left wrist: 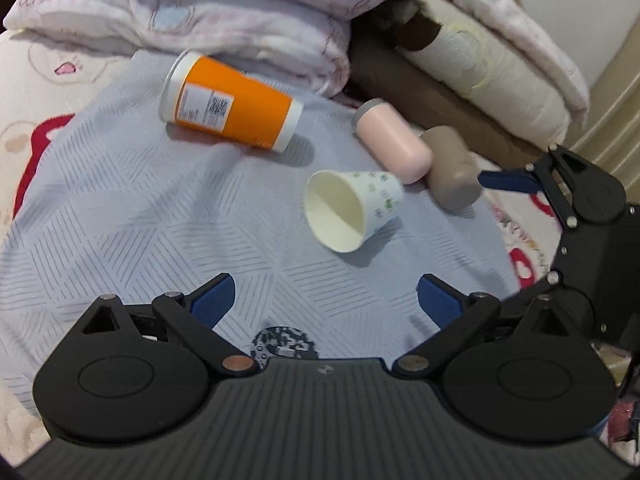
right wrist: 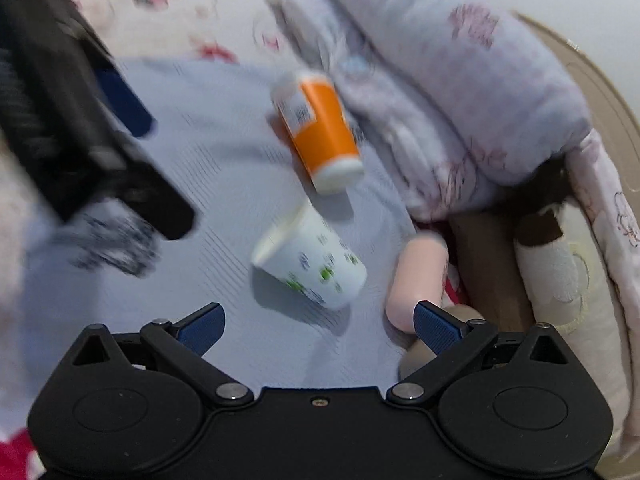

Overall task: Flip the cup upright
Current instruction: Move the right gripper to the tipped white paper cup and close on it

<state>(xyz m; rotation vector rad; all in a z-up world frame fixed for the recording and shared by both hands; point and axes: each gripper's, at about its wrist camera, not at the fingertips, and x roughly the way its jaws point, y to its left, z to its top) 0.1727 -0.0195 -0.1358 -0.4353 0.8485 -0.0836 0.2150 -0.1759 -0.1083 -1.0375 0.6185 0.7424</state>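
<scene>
A white paper cup (left wrist: 352, 208) with small green and blue prints lies on its side on the light blue cloth (left wrist: 160, 216), mouth toward my left gripper. It also shows in the right wrist view (right wrist: 312, 264). An orange cup (left wrist: 232, 100) with white ends lies on its side farther back; it also shows in the right wrist view (right wrist: 320, 136). My left gripper (left wrist: 324, 300) is open and empty, short of the paper cup. My right gripper (right wrist: 318, 326) is open and empty, just short of the paper cup. The right gripper shows at the right edge of the left wrist view (left wrist: 576, 200).
A pink bottle (left wrist: 396, 140) and a taupe bottle (left wrist: 452, 168) lie on their sides right of the paper cup. Folded quilts (left wrist: 200, 12) and pillows (left wrist: 480, 76) are piled at the back. The left gripper's body (right wrist: 80, 128) shows blurred in the right wrist view.
</scene>
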